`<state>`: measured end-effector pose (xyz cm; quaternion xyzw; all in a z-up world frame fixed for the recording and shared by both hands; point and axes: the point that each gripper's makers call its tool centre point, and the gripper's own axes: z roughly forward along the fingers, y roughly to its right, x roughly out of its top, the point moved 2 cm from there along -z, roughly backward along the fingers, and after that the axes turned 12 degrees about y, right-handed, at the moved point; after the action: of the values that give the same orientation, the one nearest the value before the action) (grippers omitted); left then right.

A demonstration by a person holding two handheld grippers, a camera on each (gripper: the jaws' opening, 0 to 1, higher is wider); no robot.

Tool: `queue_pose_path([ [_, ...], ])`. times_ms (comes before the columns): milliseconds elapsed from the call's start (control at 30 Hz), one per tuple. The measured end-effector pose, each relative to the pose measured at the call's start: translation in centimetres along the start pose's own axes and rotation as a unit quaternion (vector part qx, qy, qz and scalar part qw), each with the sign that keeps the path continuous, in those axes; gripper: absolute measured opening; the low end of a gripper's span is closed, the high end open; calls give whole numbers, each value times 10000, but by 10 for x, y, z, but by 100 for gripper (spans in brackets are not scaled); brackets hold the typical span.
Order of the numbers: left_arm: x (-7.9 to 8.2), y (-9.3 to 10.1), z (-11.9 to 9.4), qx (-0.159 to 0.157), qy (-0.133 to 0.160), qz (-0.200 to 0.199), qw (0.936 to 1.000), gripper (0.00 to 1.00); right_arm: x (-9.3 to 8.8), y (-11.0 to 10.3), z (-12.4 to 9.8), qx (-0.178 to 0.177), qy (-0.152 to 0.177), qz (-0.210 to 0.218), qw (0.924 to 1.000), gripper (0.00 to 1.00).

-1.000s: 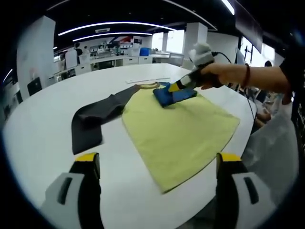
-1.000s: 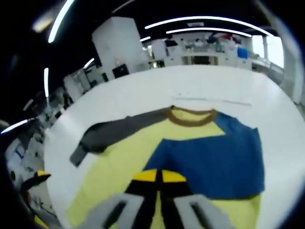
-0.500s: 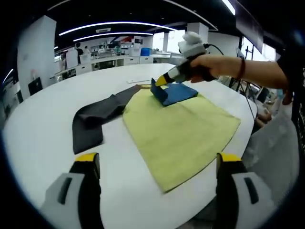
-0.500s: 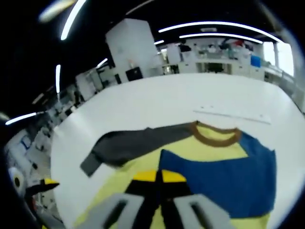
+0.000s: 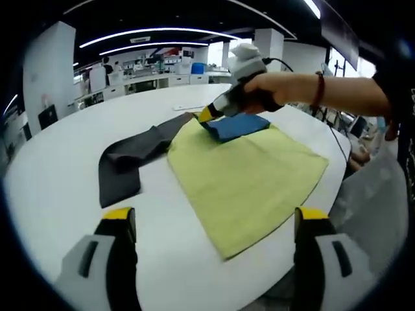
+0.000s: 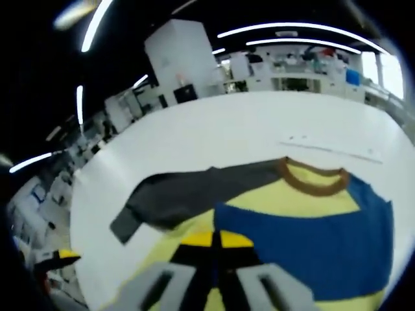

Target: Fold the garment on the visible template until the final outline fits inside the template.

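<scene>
We see the white table [image 5: 58, 168] in an office hall (strip lights overhead), shirt [image 5: 249, 175] lying on it, right gripper [image 5: 206, 115] pinching the blue sleeve [image 5: 237, 125], now carried further across; left gripper [image 5: 214, 217] gapes wide.

garment [image 5: 249, 175]: soft matt cloth, woven-looking yellow body, dark grey sleeve [image 5: 130, 159] of like cloth, blue sleeve [image 6: 318, 243] matt and smooth, brown ribbed-looking collar band [image 6: 311, 184]. table [image 5: 58, 188]: smooth white top with a faint sheen. left gripper [image 5: 211, 259]: jaws of grey plastic, matt, with yellow tips. right gripper [image 6: 212, 259]: grey plastic with black and yellow parts.
</scene>
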<state>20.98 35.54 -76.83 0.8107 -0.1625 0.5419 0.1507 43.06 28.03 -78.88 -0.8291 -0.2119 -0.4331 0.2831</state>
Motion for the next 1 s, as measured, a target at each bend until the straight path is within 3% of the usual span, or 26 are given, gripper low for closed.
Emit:
queue_pose_path([
  [233, -3, -2, 0, -24, -64, 62, 10000, 99, -5, -5, 9, 158, -111, 14, 9998, 2],
  [467, -4, -3, -1, -1, -84, 83, 9999, 99, -6, -4, 8, 204, -165, -151, 9995, 38],
  [833, 2, -10, -2, 152, 14, 76, 9999, 99, 5, -6, -13, 511, -148, -658, 9964, 78],
  [1000, 11, -16, -1, 230, 120, 20, 9997, 99, 8, -4, -35, 646, -24, -805, 9947, 94],
])
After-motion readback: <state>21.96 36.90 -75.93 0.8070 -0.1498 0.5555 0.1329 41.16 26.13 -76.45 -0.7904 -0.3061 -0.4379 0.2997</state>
